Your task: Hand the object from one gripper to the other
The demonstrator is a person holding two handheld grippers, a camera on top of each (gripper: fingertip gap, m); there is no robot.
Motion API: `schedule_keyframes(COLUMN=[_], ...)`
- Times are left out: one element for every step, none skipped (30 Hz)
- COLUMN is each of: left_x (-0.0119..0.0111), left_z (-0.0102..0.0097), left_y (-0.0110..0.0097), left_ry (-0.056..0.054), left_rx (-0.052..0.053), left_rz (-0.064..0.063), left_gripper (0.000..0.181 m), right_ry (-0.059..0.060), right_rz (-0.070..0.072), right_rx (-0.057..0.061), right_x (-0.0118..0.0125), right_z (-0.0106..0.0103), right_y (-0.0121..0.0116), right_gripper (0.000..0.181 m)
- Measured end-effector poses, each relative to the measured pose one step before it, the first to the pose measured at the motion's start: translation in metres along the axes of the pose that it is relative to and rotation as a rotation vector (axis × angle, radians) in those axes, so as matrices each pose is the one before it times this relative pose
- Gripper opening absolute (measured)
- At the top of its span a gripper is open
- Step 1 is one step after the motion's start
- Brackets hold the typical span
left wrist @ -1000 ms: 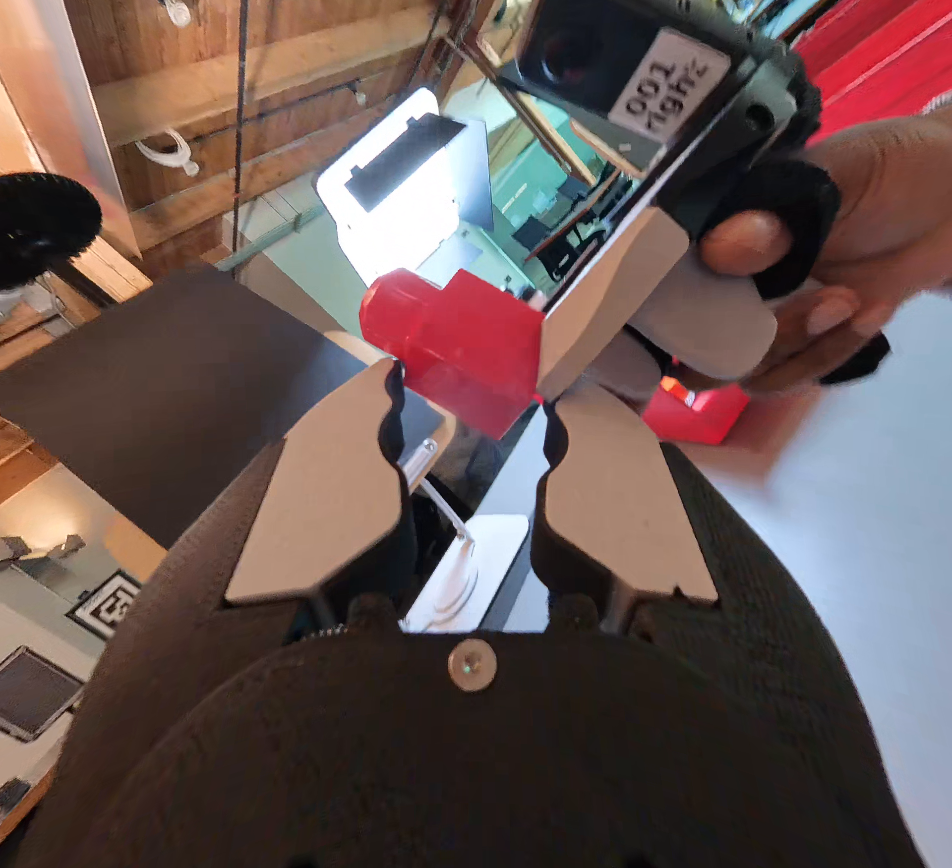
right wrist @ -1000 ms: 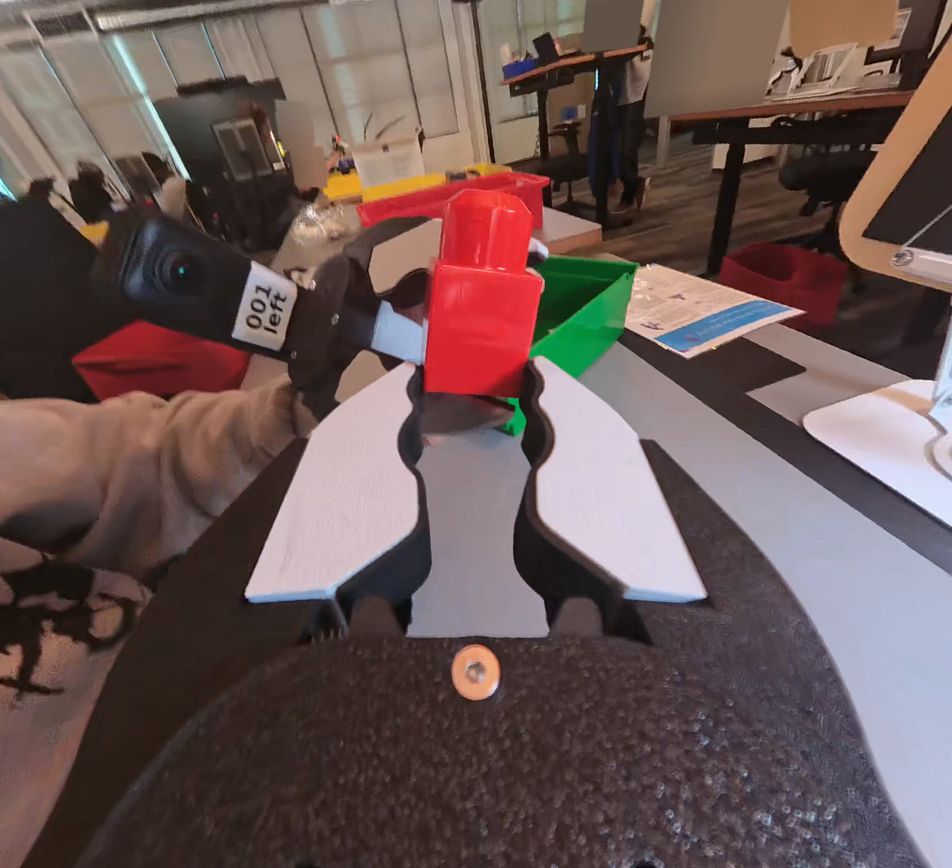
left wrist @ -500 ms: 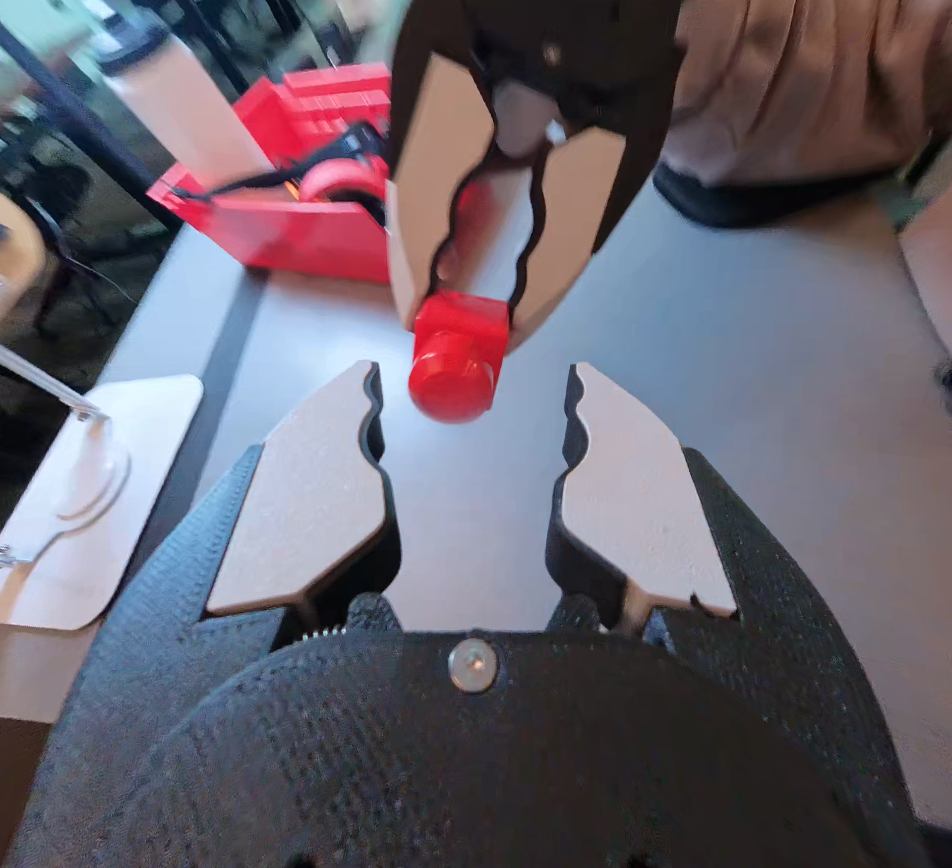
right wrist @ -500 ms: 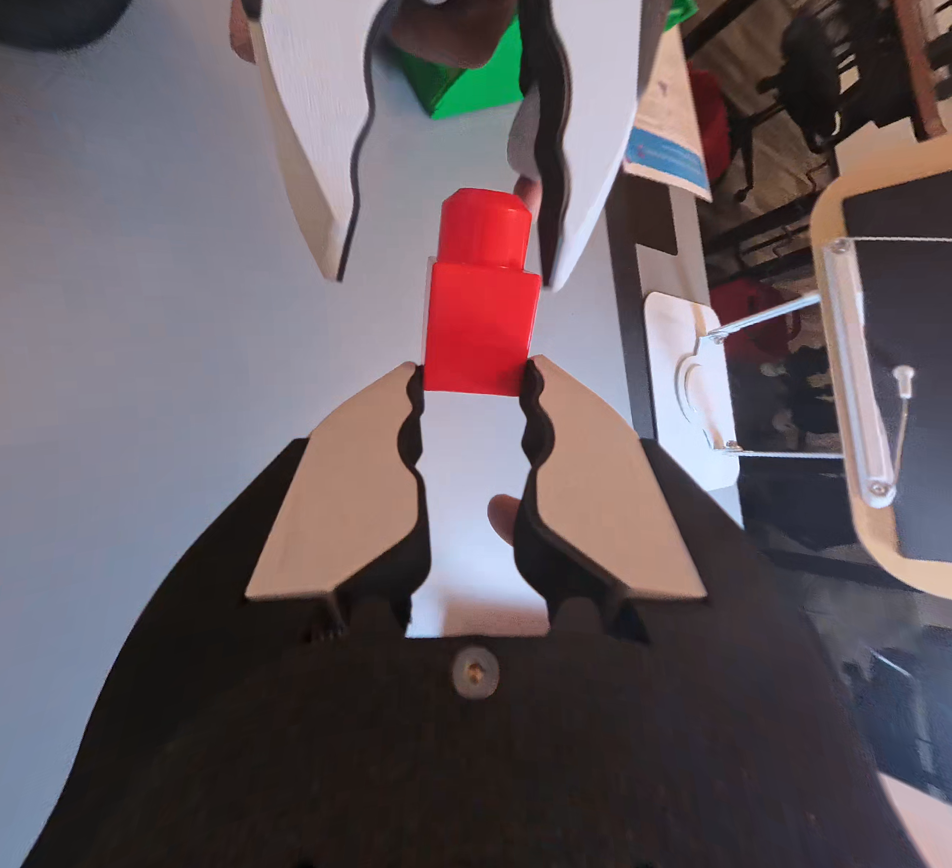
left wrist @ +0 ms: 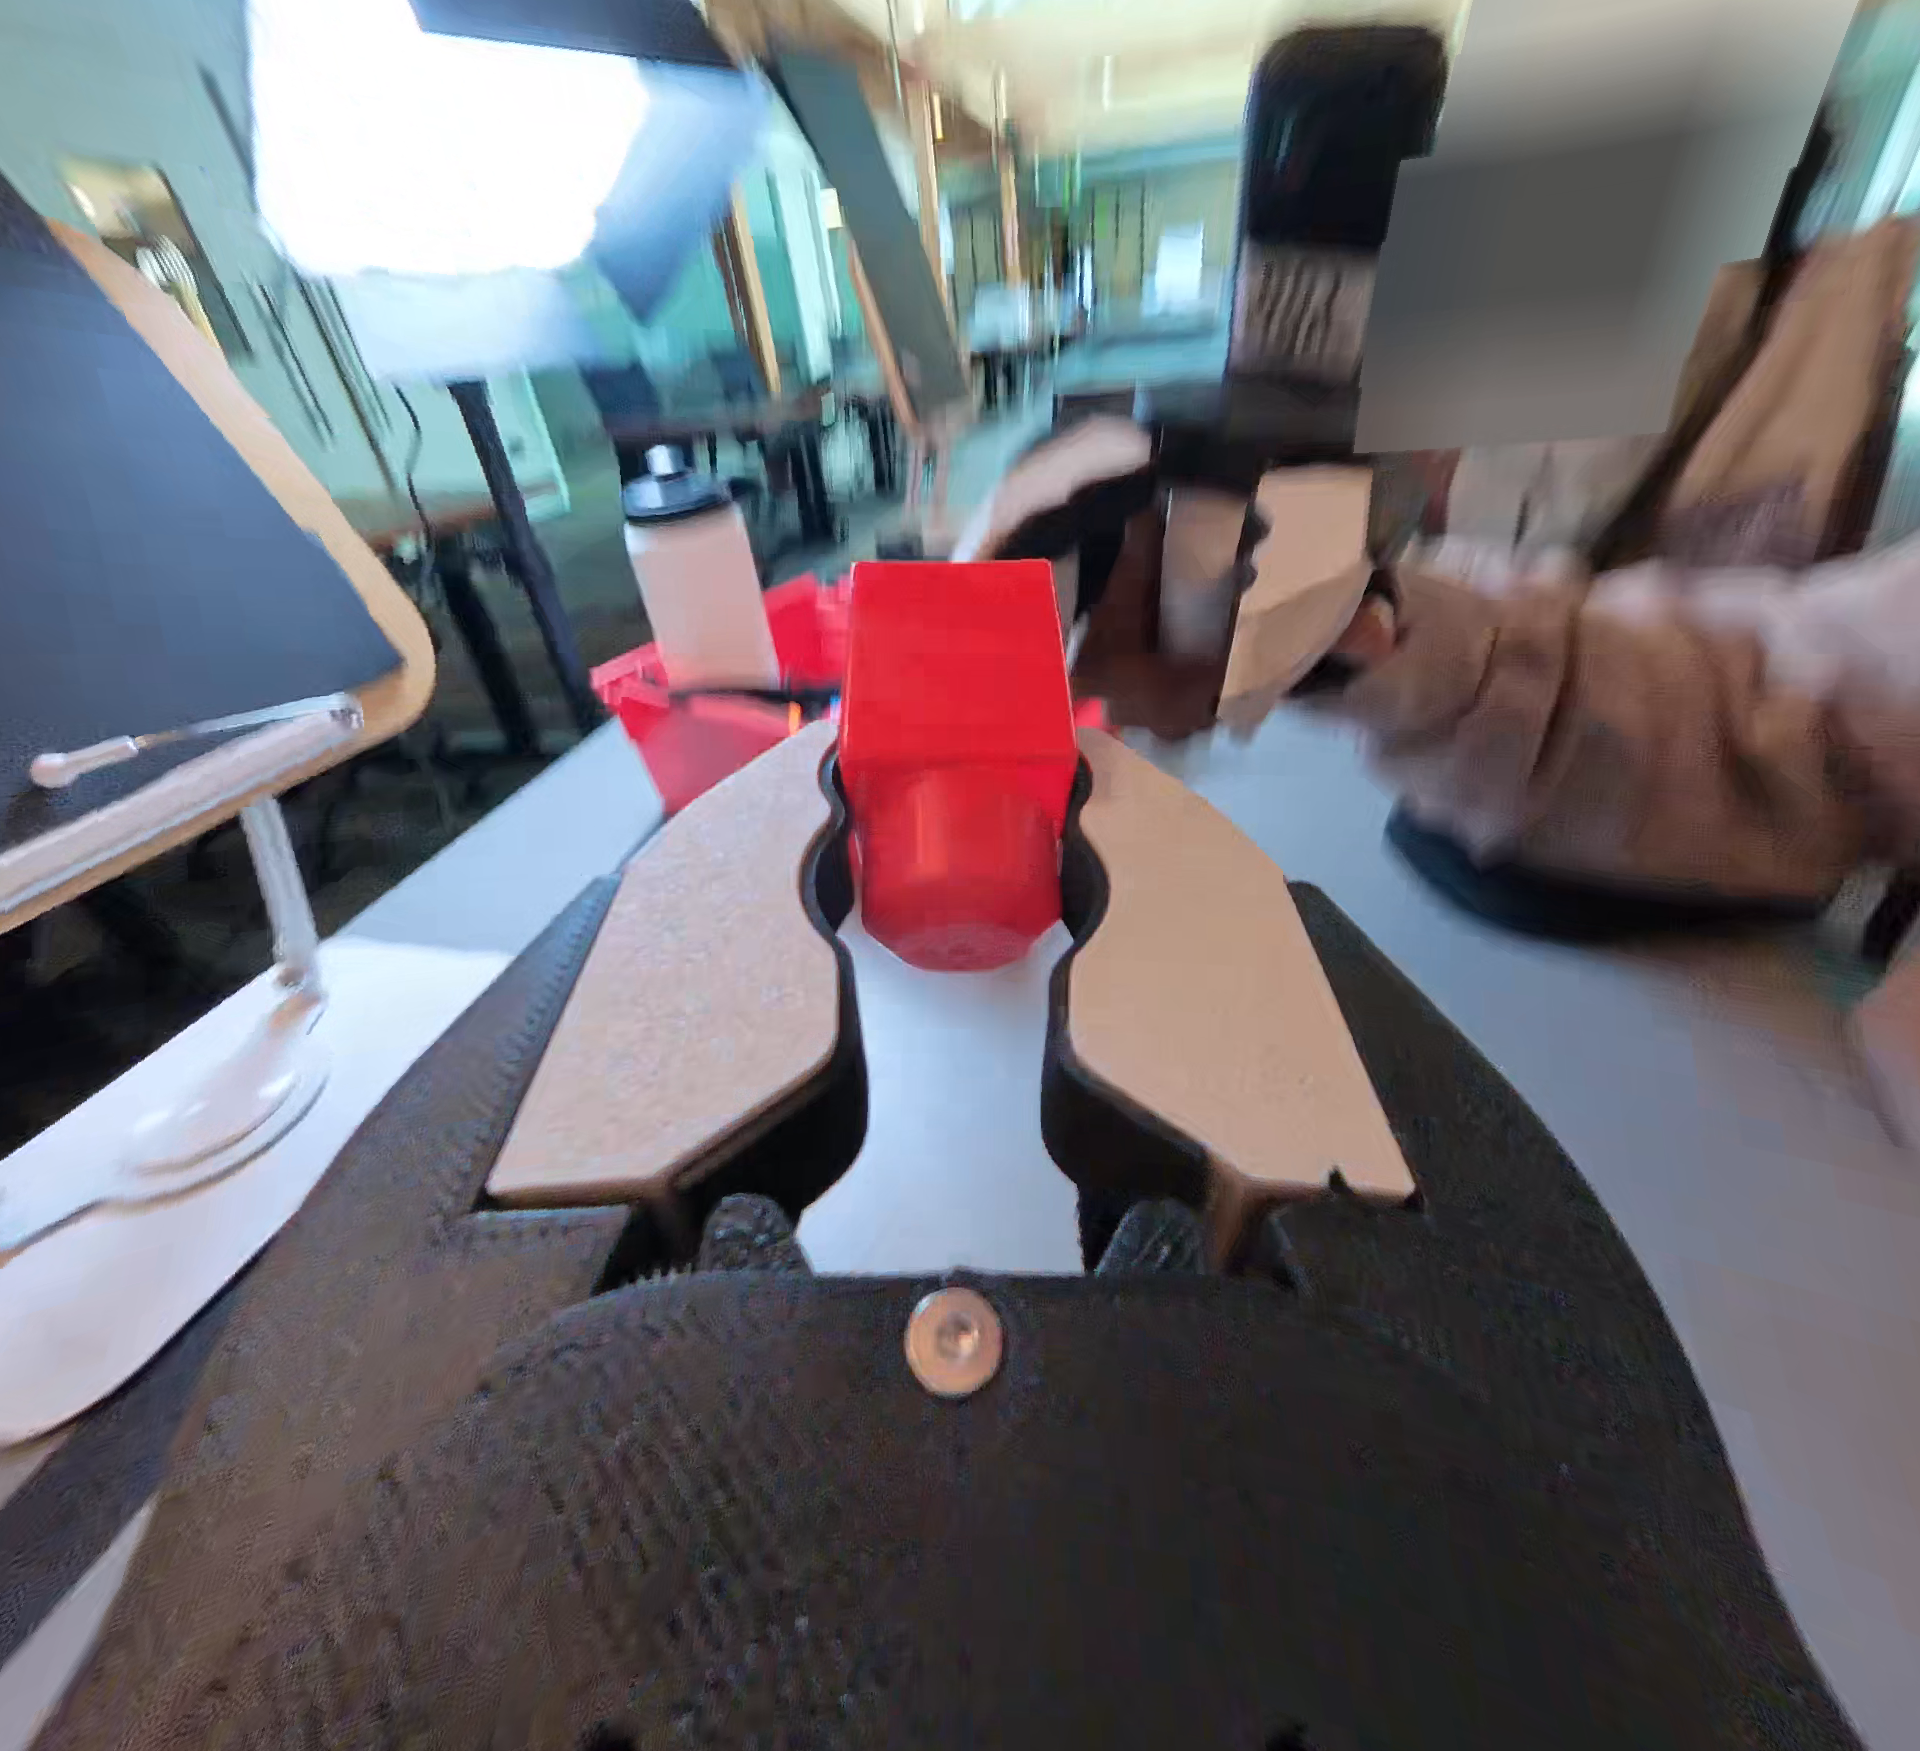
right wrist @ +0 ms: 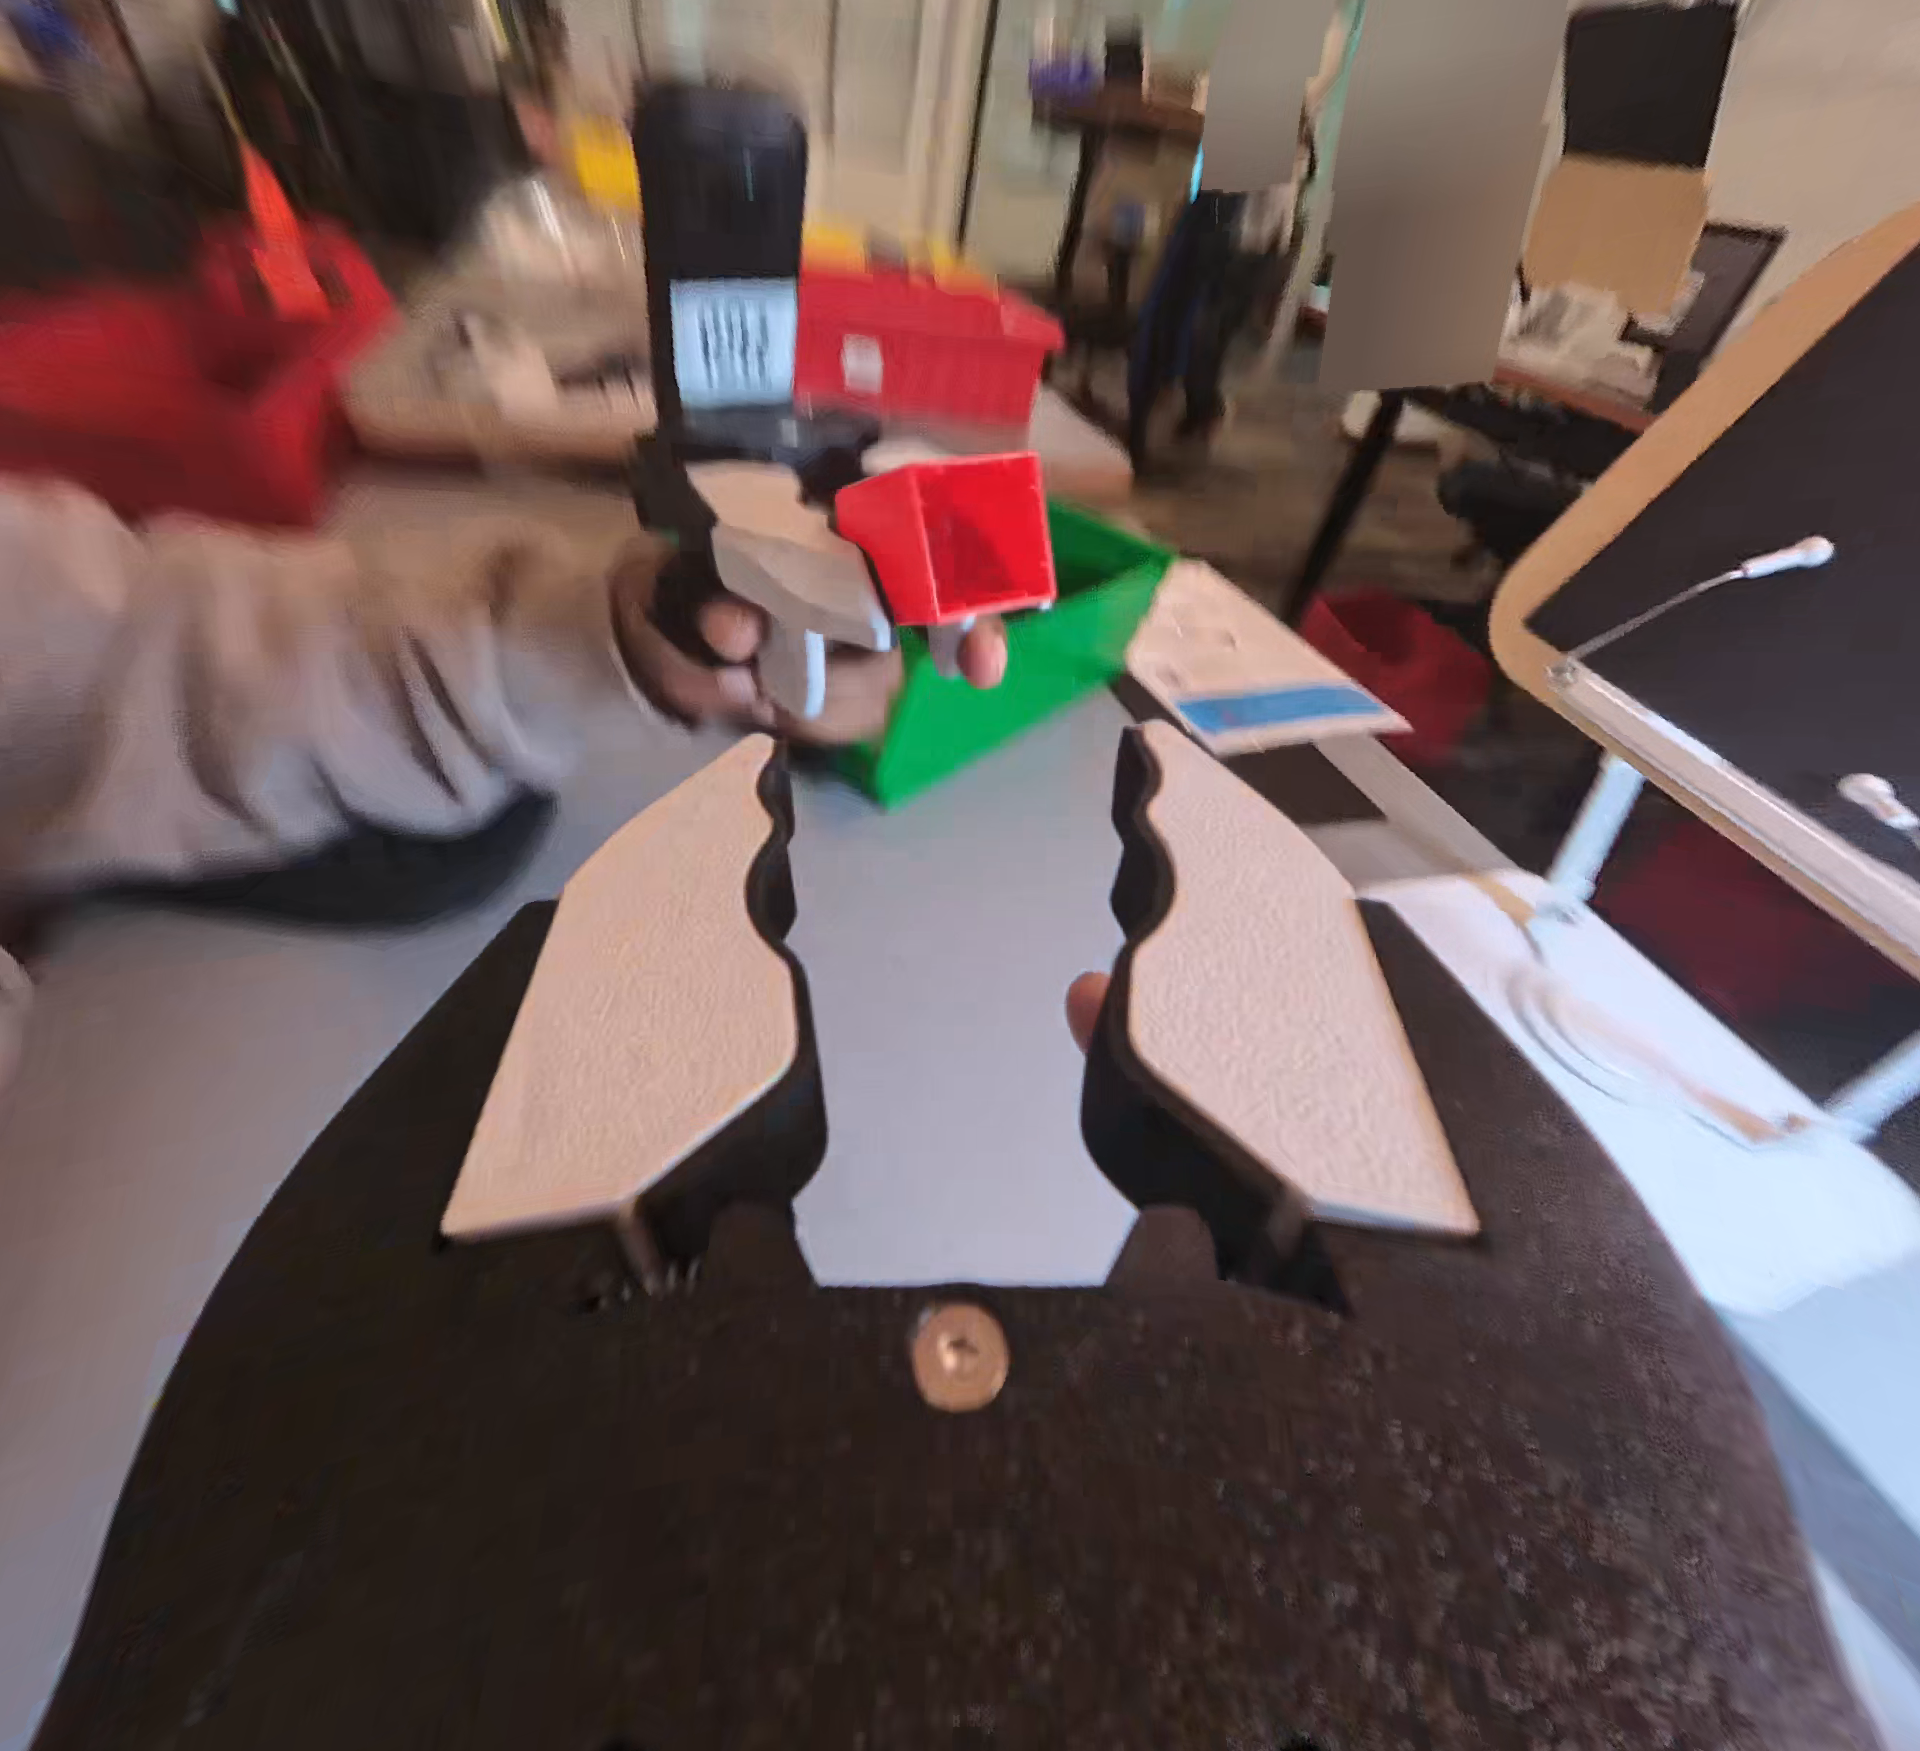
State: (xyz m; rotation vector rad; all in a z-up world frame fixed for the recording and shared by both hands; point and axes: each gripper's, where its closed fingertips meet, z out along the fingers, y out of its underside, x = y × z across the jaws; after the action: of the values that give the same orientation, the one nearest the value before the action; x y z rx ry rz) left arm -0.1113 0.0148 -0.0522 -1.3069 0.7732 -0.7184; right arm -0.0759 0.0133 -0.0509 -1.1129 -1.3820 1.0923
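A red toy block [left wrist: 954,745] with a round stud sits between my left gripper's fingertips; the left gripper [left wrist: 954,797] is shut on it, stud end toward the camera. In the right wrist view the same block [right wrist: 951,538] shows its hollow underside, held by the left gripper [right wrist: 831,600] above the grey table. My right gripper [right wrist: 951,776] is open and empty, a short way in front of the block. It also shows blurred in the left wrist view [left wrist: 1257,621], apart from the block.
A green bin [right wrist: 997,693] stands on the grey table [right wrist: 312,1026] behind the block. A red bin [left wrist: 717,725] holds a white bottle [left wrist: 701,589]. A black board on a white stand [right wrist: 1714,600] is at the right. A leaflet [right wrist: 1247,673] lies nearby. There is about 4 cm between the tips of the two grippers.
The block has passed from my right gripper to my left. The left gripper closed on it, the right gripper opened and the two pulled apart.
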Motion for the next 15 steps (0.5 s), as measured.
schedule_keyframes(left_x=[-0.00098, 0.00085, 0.00172, 0.00236, 0.00319, 0.00324, 0.00326, 0.00384, 0.00365, 0.00409, 0.00322, 0.00049, -0.00017, -0.00085, -0.00373], left_z=[-0.00361, -0.00151, 0.00023, 0.00150, 0.00264, 0.00379, 0.00438, 0.00449, 0.00423, 0.00394, 0.00333, 0.00195, 0.00070, 0.00000, -0.00047], left_y=[-0.01474, -0.01056, -0.00592, -0.00175, 0.00214, 0.00619, 0.00796, 0.00685, 0.00503, 0.00479, 0.00455, 0.00312, 0.00229, 0.00167, 0.00287], left_ry=[0.0066, 0.0124, 0.0101, 0.0060, 0.0044, -0.0018, -0.0061, -0.0072, -0.0110, -0.0070, -0.0143, -0.0304, -0.0231, -0.0145, -0.0309], left_rx=[0.1115, 0.0882, 0.0614, 0.0401, 0.0183, -0.0072, -0.0204, -0.0151, -0.0061, -0.0093, -0.0165, -0.0172, -0.0205, -0.0221, -0.0298], left_rz=[-0.0586, -0.0501, -0.0315, -0.0093, 0.0085, 0.0207, 0.0281, 0.0290, 0.0284, 0.0299, 0.0437, 0.0639, 0.0596, 0.0444, 0.0536], left_gripper=[0.036, 0.036, 0.036, 0.036, 0.036, 0.036, 0.036, 0.036, 0.036, 0.036, 0.036, 0.036, 0.036, 0.036, 0.036], right_ry=[-0.0181, -0.0169, -0.0175, -0.0257, -0.0282, -0.0172, 0.0046, 0.0308, 0.0306, 0.0180, 0.0455, 0.0336, 0.0134, 0.0064, 0.0138], right_rz=[0.0808, 0.0924, 0.1020, 0.1009, 0.0890, 0.0643, 0.0226, -0.0152, -0.0374, -0.0411, -0.0362, -0.0456, -0.0225, 0.0017, 0.0010], right_rx=[0.1012, 0.0880, 0.0661, 0.0470, 0.0322, 0.0210, 0.0079, -0.0124, -0.0291, -0.0390, -0.0354, -0.0239, -0.0298, -0.0322, -0.0267], right_x=[0.00177, 0.00087, 0.00036, -0.00132, -0.00248, -0.00216, -0.00093, 0.00100, -0.00002, -0.00225, 0.00175, 0.00146, 0.00033, 0.00056, 0.00200], right_z=[-0.00342, -0.00067, 0.00174, 0.00337, 0.00401, 0.00408, 0.00351, 0.00312, 0.00294, 0.00284, 0.00176, -0.00016, -0.00045, -0.00055, -0.00089], right_y=[-0.01125, -0.00854, -0.00456, -0.00092, 0.00146, 0.00224, 0.00285, 0.00428, 0.00575, 0.00662, 0.00515, 0.00193, 0.00140, 0.00115, 0.00118], right_gripper=[0.059, 0.059, 0.058, 0.058, 0.058, 0.059, 0.059, 0.059, 0.059, 0.057, 0.054, 0.055, 0.056, 0.056, 0.053])
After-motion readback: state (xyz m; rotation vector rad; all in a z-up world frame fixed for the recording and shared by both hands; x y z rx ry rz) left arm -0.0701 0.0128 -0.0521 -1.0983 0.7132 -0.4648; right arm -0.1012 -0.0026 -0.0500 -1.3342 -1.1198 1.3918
